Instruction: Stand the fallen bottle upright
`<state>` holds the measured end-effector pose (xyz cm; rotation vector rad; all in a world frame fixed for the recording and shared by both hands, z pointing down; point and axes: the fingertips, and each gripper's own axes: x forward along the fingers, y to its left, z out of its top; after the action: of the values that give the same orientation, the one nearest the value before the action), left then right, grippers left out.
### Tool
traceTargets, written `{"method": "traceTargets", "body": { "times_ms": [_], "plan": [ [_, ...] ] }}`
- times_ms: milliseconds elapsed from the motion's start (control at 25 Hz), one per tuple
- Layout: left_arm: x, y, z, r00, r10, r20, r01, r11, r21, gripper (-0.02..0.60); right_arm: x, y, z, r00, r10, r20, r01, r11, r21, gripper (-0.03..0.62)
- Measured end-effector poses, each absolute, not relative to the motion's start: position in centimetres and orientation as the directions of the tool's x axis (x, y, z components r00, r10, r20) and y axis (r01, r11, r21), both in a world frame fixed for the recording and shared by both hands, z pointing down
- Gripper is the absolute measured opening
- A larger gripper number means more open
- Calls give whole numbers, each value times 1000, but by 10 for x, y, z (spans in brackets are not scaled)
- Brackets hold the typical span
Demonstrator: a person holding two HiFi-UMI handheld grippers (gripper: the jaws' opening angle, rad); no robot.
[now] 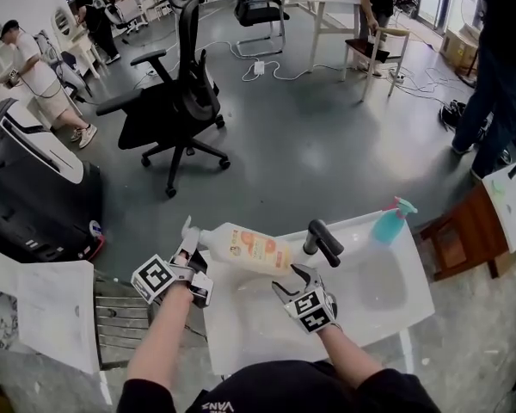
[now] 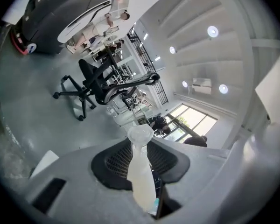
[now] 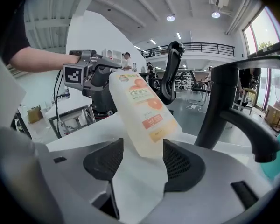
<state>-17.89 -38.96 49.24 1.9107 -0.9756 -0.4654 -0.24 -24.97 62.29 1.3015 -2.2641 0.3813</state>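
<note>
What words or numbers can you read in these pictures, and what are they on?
"VANS", it seems: white letters on the person's shirt.
On the bottle: orange label print, too blurred to read.
Marker cubes: black patterns, no words.

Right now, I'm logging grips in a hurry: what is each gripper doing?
Left gripper: closed on the bottle, at its pump neck.
Right gripper: open, with the bottle's base between its jaws.
</note>
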Motion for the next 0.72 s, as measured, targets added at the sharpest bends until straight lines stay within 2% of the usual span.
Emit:
{"method": "traceTargets", "body": {
  "times_ms": [240, 360, 720],
  "plan": [
    [-140, -401, 466, 657, -751, 58, -479, -357, 802, 98, 3, -247, 629, -420, -731, 537, -876, 482, -29, 238],
    [-120, -403, 451, 686, -726, 39, -481, -412, 774, 98, 7, -248, 631, -391, -745, 540, -897, 439, -43, 210],
    [-74, -399, 425, 759, -650, 38, -504, -551, 665, 98, 9, -256, 639, -392, -746, 538, -904, 420, -76, 207]
  ]
}}
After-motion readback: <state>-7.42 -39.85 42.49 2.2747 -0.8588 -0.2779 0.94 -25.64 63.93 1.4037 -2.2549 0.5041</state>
